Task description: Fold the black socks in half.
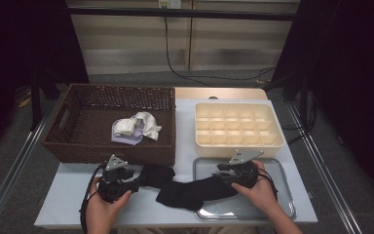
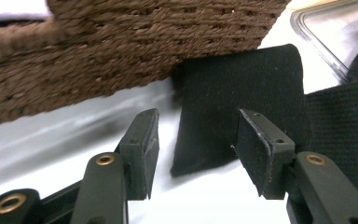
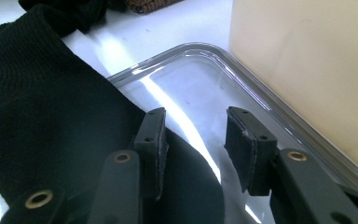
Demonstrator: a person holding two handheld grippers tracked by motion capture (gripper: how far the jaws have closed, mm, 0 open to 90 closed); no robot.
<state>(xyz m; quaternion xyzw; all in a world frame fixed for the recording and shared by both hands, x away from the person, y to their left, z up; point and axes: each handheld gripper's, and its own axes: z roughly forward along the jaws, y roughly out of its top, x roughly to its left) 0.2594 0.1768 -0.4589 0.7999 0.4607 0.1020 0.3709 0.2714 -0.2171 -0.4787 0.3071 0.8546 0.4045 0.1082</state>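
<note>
A long black sock (image 1: 195, 192) lies across the table's front, its right end on the metal tray (image 1: 282, 195). A second black piece (image 1: 157, 174) lies just left of it, against the basket's front wall. My left gripper (image 1: 134, 184) sits low at the front left, open. In the left gripper view the black piece (image 2: 242, 93) lies just ahead of the left gripper (image 2: 196, 126), with nothing between the jaws. My right gripper (image 1: 221, 175) is open over the tray (image 3: 191, 84), with the sock's (image 3: 42, 107) end under its left jaw (image 3: 196, 121).
A brown wicker basket (image 1: 107, 148) at the back left holds a white cloth (image 1: 141, 124) and a lavender cloth (image 1: 126, 139). A cream compartment box (image 1: 238, 141) stands behind the tray. The basket wall (image 2: 121, 46) rises close ahead of the left gripper.
</note>
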